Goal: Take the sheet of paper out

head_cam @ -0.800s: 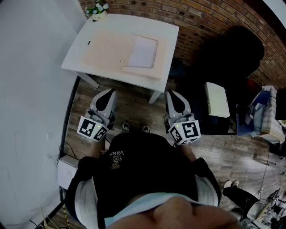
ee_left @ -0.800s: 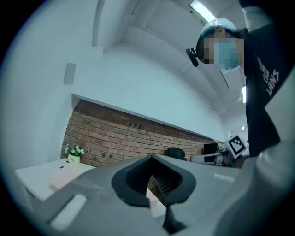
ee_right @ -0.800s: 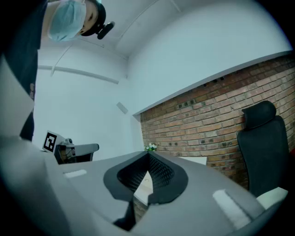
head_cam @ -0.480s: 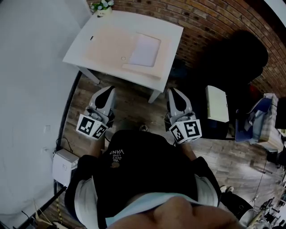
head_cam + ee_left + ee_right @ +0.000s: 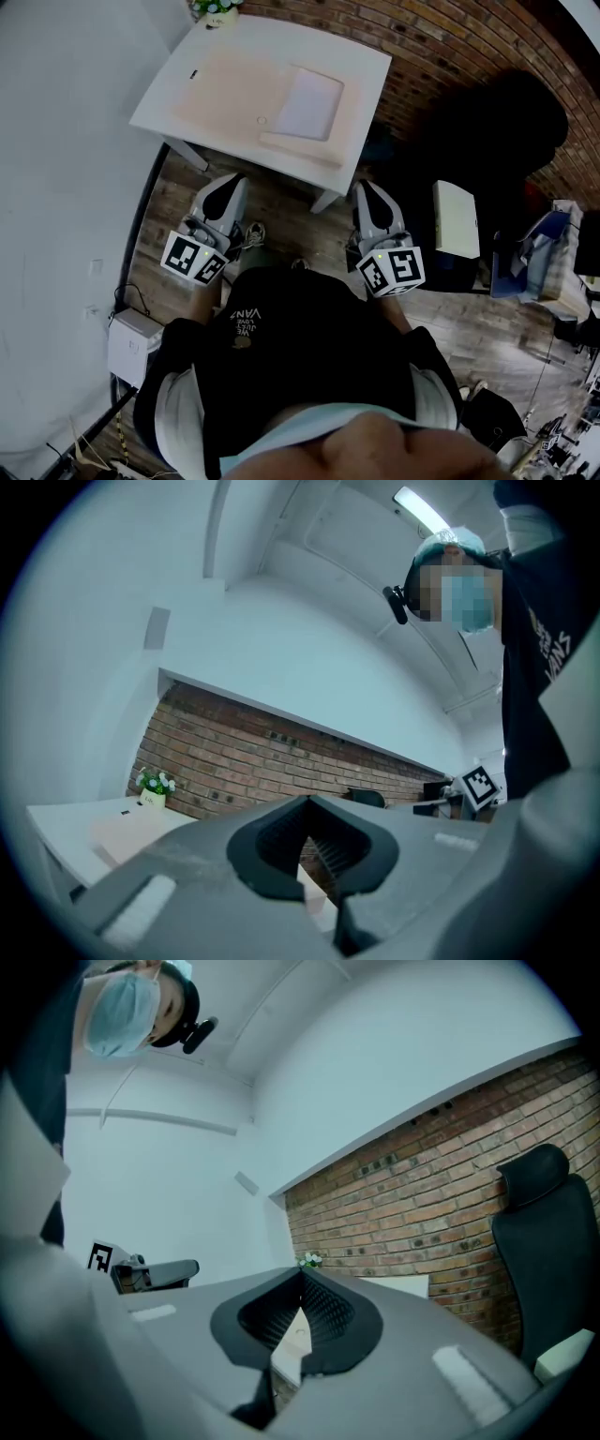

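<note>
Print on the black shirt: pale lettering, upside down in the head view; its largest line appears to read "VANS", smaller lines illegible. Small label on the flower pot: too small to read. Cubes on the left gripper and right gripper: coded square markers only, no letters or numbers

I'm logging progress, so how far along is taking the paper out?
Nothing looks done: the pale rectangular paper sheet lies on the pink flat folder on the white table. The left gripper and right gripper are shut, empty, short of it. Reaching, gripping and removal remain.
</note>
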Demonstrator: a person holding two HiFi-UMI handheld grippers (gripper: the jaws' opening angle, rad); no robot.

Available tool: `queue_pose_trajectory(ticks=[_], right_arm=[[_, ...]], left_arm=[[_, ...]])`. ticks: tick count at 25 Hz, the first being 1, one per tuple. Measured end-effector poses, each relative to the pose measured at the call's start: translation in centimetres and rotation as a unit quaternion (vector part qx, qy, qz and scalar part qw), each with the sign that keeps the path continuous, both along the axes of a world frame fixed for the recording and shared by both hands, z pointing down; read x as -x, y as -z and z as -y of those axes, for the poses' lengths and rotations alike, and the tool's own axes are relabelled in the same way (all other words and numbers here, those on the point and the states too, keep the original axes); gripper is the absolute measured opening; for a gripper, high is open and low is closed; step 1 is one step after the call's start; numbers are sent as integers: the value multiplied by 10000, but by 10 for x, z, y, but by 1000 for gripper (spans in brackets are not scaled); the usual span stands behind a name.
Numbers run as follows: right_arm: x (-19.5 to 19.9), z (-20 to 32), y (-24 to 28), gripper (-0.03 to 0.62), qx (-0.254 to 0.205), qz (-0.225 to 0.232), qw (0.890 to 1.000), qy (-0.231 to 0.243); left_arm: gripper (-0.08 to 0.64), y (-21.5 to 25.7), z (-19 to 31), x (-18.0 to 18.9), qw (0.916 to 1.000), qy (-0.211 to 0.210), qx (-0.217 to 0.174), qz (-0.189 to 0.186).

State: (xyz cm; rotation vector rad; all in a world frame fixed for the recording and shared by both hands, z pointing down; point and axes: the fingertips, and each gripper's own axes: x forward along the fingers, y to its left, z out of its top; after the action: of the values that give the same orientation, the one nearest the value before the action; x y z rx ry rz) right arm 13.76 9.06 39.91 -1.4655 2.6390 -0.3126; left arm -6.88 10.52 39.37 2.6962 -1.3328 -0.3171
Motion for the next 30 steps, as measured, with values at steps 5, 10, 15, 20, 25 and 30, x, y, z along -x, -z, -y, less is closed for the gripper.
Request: queue_pose_trajectory(ticks=[5,10,15,20,25,30], right_arm=[[15,24,3,0,95,-39,9995,-290],[35,47,0,0,155,-22,9981,-600],[54,68,0,0,175,-1,9954,-945],[70,86,-1,0,180,-20,9911,-1316],[81,98,-2,0,207,-44,9860,-1657],[89,106,-4,0,270,-95,9813,-1903]], left_arm=[[0,-7,34,18,9995,-250,189,-32],[0,-10,70,36,9976,-630,296,-14],[0,-14,105,56,9947,-955,372,-39],[0,-17,137,76,9904,-1291,483,-91],[0,-25,161,87,9839,-1626,718,-203],[0,-36,177,93,9758,-1955,939,-281]])
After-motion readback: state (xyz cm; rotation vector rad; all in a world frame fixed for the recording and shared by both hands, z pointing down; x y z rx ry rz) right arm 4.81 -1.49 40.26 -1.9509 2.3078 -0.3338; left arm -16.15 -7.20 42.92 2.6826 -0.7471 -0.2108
